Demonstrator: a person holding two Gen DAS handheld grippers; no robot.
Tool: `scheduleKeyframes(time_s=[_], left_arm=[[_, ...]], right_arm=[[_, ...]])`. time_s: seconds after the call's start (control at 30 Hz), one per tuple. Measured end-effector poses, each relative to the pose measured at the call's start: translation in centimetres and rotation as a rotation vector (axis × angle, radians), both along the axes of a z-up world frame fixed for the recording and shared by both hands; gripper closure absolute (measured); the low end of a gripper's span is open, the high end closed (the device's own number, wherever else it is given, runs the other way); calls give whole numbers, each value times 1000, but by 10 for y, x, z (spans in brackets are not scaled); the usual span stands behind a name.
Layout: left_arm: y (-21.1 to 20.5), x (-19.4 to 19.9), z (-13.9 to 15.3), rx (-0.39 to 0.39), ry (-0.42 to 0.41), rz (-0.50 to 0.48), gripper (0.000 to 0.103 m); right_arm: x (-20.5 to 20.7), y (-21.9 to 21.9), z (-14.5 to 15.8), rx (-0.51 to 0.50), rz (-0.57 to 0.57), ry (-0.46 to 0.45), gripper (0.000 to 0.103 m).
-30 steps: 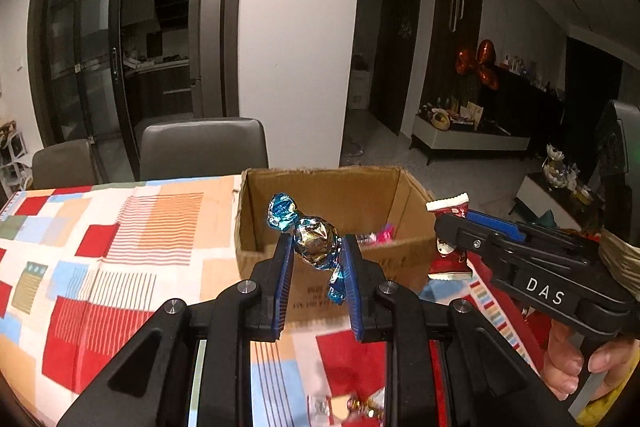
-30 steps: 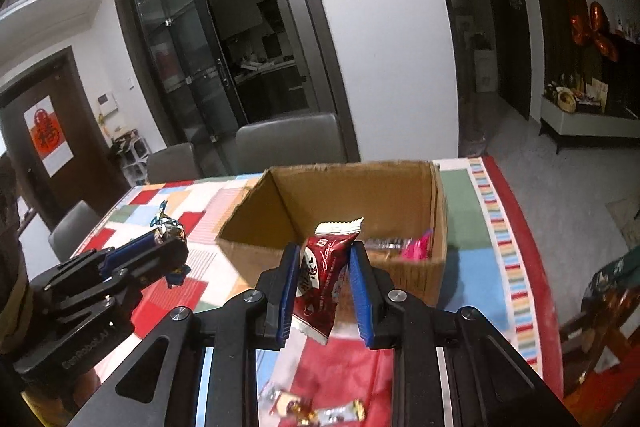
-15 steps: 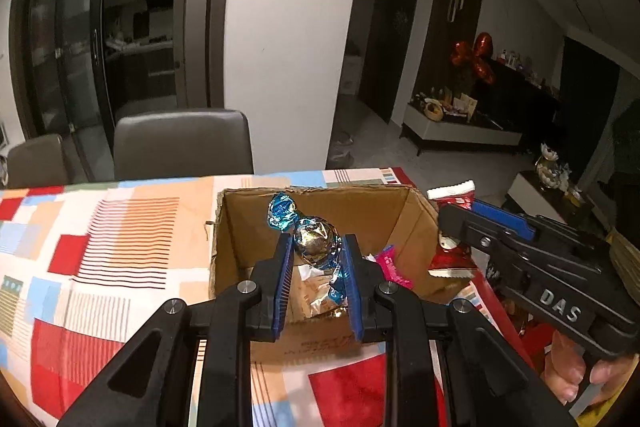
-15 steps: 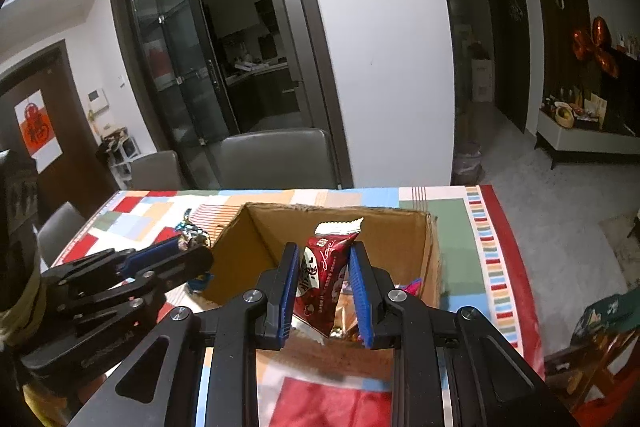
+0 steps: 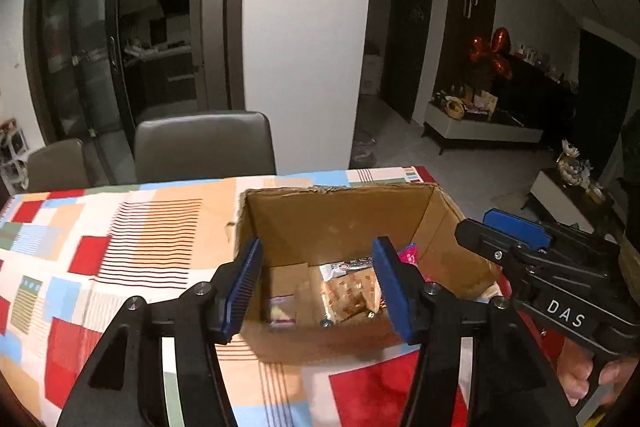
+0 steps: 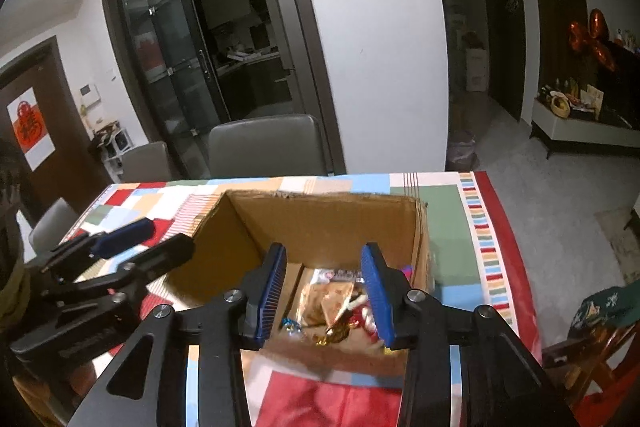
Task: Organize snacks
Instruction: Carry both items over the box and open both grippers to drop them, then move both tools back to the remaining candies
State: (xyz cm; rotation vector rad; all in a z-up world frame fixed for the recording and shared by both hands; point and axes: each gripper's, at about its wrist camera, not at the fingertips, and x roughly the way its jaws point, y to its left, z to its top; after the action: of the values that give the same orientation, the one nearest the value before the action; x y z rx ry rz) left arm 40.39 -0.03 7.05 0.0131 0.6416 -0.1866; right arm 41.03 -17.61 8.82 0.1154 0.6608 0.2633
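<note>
Over the cardboard box (image 5: 344, 227) on the table (image 5: 120, 247), my left gripper (image 5: 316, 283) and right gripper (image 6: 325, 287) both gape empty; snacks (image 6: 336, 303) inside look light, crinkly, best pinched mid-wrapper.

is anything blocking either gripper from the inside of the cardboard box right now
Nothing visible does. The left gripper and right gripper both hang open above the cardboard box, whose top is open with no flap across it. Only snack packets lie on its floor.
</note>
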Motion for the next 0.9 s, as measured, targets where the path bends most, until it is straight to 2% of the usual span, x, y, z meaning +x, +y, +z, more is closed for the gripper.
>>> scheduleKeyframes(time_s=[0.23, 0.37, 0.53, 0.7, 0.9], left_arm=[[-1, -56, 1, 42, -61, -23, 46], [2, -84, -3, 48, -72, -20, 46], [5, -114, -11, 95, -95, -6, 43], [7, -135, -24, 111, -78, -3, 43], [10, -151, -45, 94, -23, -3, 43]], right_arm=[[-44, 5, -1, -19, 59, -45, 63], [-69, 9, -5, -23, 96, -49, 63], [-94, 14, -12, -39, 135, -46, 63], [-114, 19, -24, -58, 165, -26, 63], [-131, 26, -44, -82, 193, 16, 63]])
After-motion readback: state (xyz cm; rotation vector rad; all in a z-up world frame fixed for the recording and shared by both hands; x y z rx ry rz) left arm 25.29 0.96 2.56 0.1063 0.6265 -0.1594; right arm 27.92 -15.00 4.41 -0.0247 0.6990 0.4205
